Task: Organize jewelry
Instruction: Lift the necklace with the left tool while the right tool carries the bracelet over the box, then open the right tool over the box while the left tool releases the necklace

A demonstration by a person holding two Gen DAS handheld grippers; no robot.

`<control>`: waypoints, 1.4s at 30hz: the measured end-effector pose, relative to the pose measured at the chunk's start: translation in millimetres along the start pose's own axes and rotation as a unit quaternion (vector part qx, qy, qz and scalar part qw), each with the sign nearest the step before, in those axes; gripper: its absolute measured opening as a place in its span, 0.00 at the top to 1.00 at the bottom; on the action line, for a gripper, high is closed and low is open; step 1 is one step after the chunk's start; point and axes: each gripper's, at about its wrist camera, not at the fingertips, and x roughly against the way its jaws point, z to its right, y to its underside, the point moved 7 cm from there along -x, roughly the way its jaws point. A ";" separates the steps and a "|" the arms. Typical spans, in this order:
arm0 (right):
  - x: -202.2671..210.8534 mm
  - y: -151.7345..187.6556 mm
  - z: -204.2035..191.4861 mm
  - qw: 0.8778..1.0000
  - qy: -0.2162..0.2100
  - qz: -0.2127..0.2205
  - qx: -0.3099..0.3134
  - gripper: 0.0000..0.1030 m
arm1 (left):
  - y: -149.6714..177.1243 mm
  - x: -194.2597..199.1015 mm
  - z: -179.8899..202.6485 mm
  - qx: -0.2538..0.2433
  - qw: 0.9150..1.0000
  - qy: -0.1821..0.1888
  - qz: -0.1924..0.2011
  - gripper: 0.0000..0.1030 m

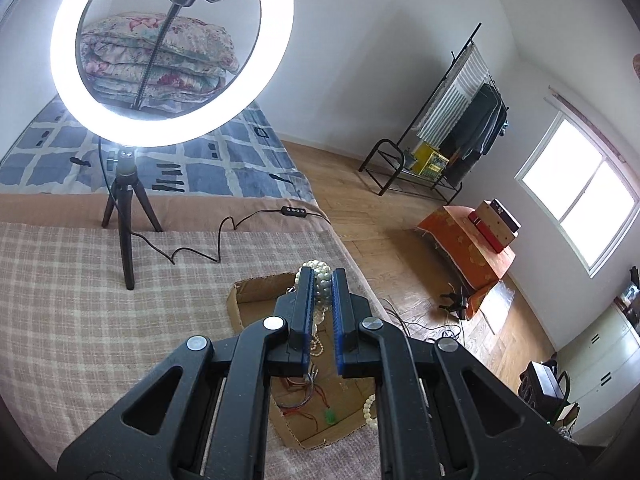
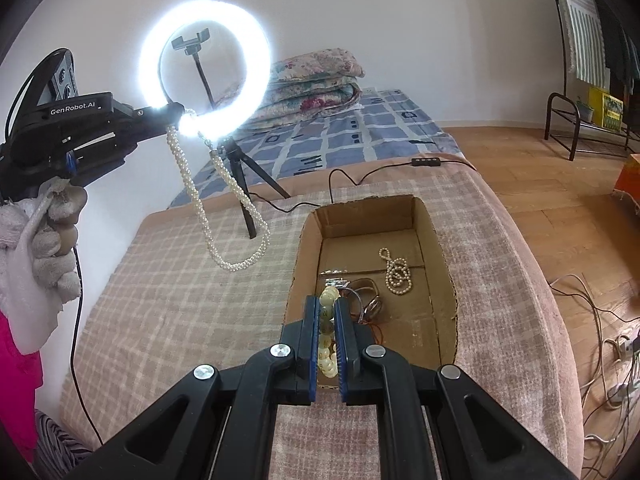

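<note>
My left gripper [image 1: 322,276] is shut on a thick braided pearl necklace [image 1: 322,294], held high above the cardboard box [image 1: 240,300]. In the right wrist view the left gripper [image 2: 176,114] shows at upper left with the pearl necklace [image 2: 236,266] hanging from it in a long loop. My right gripper [image 2: 327,304] is shut on a pale bead bracelet [image 2: 326,344] just above the near edge of the box [image 2: 436,240]. In the box lie a thin pearl strand [image 2: 394,274], metal bangles [image 2: 370,300] and red cord pieces [image 1: 308,396].
The box rests on a plaid blanket [image 2: 180,280] on a bed. A lit ring light [image 2: 204,68] on a tripod stands behind the box, its cable and controller [image 2: 426,162] running across the bed. Folded quilts [image 2: 316,80] lie further back. A wooden floor lies to the right.
</note>
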 end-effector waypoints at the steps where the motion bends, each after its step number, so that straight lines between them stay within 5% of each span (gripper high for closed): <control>1: -1.3 0.0 2.3 1.000 0.001 -0.001 -0.002 0.95 | -1.1 -4.3 1.8 -0.002 1.000 -0.001 -0.001 0.94; 22: -26.5 10.0 18.7 0.999 0.011 -0.028 -0.021 0.95 | 6.8 -85.2 22.4 -0.034 0.998 -0.027 -0.039 0.94; 37: -37.7 16.2 18.6 0.999 0.012 -0.045 -0.023 0.94 | 17.3 -104.0 20.3 -0.049 0.996 -0.044 -0.055 0.94; 40: -37.3 15.6 15.6 0.999 0.012 -0.043 -0.018 0.89 | 15.8 -102.2 21.3 -0.050 0.997 -0.042 -0.051 0.94; 42: -35.9 14.7 13.5 0.999 0.015 -0.039 -0.014 0.73 | 14.1 -99.3 23.3 -0.054 0.996 -0.043 -0.048 0.94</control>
